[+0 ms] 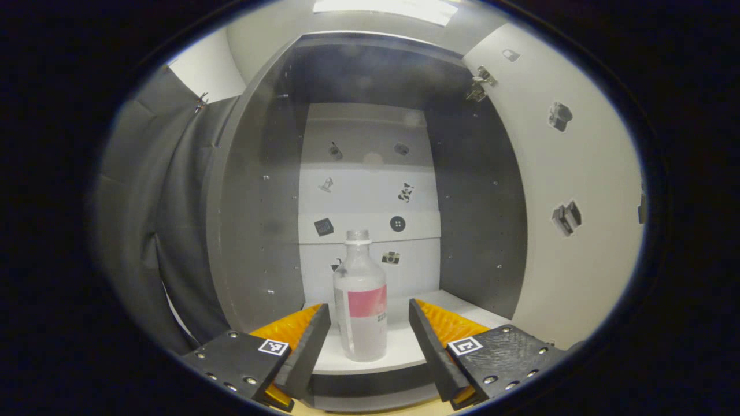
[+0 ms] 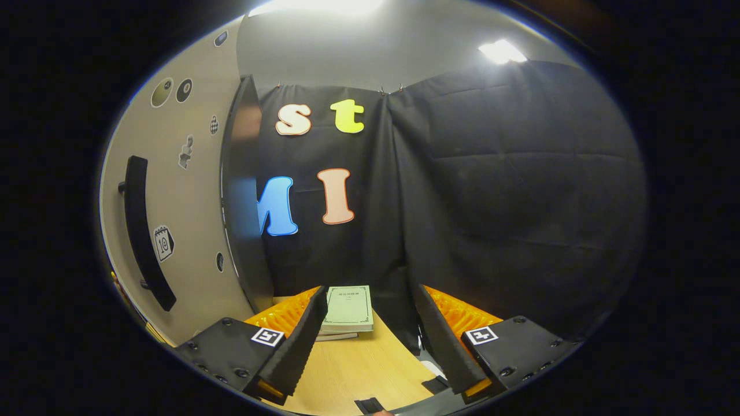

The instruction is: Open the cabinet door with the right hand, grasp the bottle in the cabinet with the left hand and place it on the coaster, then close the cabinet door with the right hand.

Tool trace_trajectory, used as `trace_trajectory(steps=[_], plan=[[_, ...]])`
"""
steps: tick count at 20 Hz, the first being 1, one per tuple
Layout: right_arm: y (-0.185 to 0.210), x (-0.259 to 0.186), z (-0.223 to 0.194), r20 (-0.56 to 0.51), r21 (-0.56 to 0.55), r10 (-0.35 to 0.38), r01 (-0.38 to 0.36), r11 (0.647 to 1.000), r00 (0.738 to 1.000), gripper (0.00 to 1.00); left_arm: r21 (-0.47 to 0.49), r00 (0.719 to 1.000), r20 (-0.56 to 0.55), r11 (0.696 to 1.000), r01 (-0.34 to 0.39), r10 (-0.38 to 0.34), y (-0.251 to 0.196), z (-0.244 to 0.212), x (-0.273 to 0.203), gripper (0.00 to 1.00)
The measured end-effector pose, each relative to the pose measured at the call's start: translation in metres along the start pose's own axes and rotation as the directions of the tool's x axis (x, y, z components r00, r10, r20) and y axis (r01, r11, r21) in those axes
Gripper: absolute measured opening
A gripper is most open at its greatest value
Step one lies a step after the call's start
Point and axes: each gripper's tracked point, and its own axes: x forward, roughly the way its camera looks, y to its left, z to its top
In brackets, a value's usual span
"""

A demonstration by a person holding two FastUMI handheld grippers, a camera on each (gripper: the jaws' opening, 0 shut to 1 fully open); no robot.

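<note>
Bottle (image 1: 359, 294): stands upright on the cabinet floor (image 1: 399, 341) at lower centre of the left gripper view, long axis vertical, neck and mouth pointing up; no cap that I can make out.
Bottle label: a pink band with a small block of dark print at its right edge, too small to read.
Left gripper (image 1: 367, 332): my fingers spread wide, one on each side of the bottle, touching nothing.
Cabinet (image 1: 266, 190): dark side walls, pale back panel dotted with small picture stickers; their detail is blurred.
Cabinet door (image 1: 569, 190): swung open at the right of that view, its hinge (image 1: 478, 84) at upper right.
Right gripper (image 2: 367, 335): my fingers spread wide and empty, over the wooden bench (image 2: 358, 370) at the bottom of the right gripper view.
Door, outer face (image 2: 191, 190): at the left of the right gripper view, with a dark bar handle (image 2: 141, 231) and stickers.
Booklet (image 2: 348, 309): pale green, lies flat on the bench between my fingertips; its title line is illegible.
Cut off: dark items at the bottom edge, unidentifiable.
</note>
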Motion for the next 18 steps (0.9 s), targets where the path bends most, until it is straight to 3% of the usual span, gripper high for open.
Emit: trace_trajectory(steps=[1,8,16,18], plan=[[0.002,0.001,-0.003,-0.007,0.0,-0.009,0.009,1.0,1.0,0.98,0.0,1.0,-0.005,1.0,0.003,-0.003,0.002,-0.003,0.007,0.83],[0.01,0.008,-0.015,-0.034,0.007,-0.055,0.056,0.998,0.998,0.98,0.011,0.999,-0.033,1.0,0.02,-0.019,0.01,-0.024,0.041,0.84],[0.015,0.011,-0.016,-0.034,0.0,-0.06,0.06,0.998,0.998,0.98,0.014,0.997,-0.066,0.999,0.029,-0.028,0.009,-0.036,0.052,0.84],[0.013,0.009,-0.016,-0.033,0.004,-0.057,0.057,0.998,0.998,0.98,-0.003,0.998,-0.058,1.0,0.025,-0.026,0.009,-0.035,0.047,0.72]])
